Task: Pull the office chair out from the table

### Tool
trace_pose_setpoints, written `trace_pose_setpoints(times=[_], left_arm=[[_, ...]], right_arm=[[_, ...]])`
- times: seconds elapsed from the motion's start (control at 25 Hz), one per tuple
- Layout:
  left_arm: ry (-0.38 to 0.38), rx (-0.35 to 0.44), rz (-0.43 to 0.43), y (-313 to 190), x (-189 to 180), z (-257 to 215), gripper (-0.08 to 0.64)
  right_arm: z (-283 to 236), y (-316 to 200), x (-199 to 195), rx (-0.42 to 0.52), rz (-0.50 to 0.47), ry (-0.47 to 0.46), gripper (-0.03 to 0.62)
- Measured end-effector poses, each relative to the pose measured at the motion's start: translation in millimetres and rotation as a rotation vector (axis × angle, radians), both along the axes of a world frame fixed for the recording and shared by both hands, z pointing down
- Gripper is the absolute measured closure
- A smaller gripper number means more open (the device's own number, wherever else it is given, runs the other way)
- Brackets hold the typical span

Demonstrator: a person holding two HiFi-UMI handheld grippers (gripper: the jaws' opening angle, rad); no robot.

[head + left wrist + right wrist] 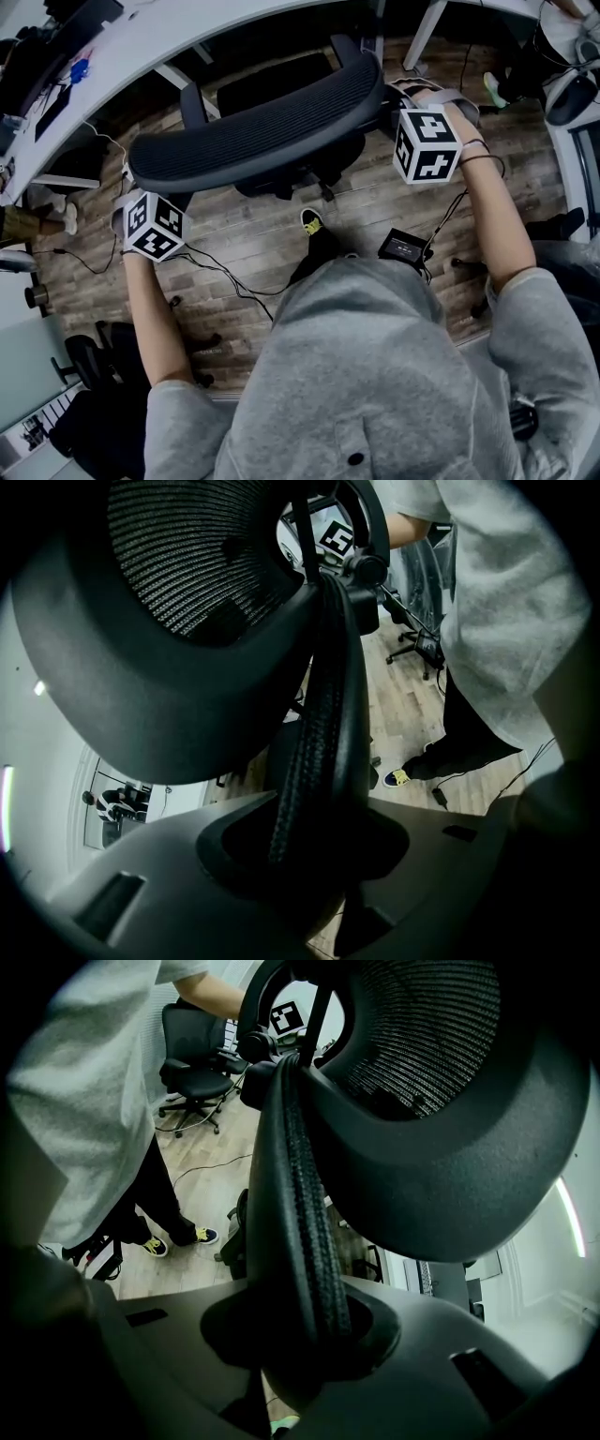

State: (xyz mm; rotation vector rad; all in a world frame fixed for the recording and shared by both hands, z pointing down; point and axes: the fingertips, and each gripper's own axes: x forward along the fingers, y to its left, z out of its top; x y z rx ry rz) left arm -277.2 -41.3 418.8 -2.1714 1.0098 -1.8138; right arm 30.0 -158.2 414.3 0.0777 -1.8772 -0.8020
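Both pairs of jaws are part-way spread and pinching the top rim of the office chair [258, 117], one at each end of its curved mesh backrest. In the left gripper view, the left gripper [309, 846] has the ribbed black rim [319, 752] running straight up out of the gap between its jaws, with the pads pressed against either side of it. The right gripper view shows the same hold: the right gripper [300, 1335] clamps the rim [305, 1213], and the backrest mesh [422, 1044] spreads away above and beyond the jaws. From the head view, the left gripper [141, 192] sits at the backrest's left end and the right gripper [422, 103] at its right end. The chair's seat lies beyond the jaws, toward the white bench [169, 37]. Behind the jaws, nearer the person, is the wooden floor [244, 234] with trailing cables.
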Motion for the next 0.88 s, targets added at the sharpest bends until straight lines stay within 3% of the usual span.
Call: trace_pose_setpoints(times=[0.88], left_arm=[[-0.006, -0.032, -0.032, 95.7, 43.3, 3.2, 0.403]], right_arm=[[-1.1, 91.8, 41.2, 0.007, -0.024, -0.033, 0.483]])
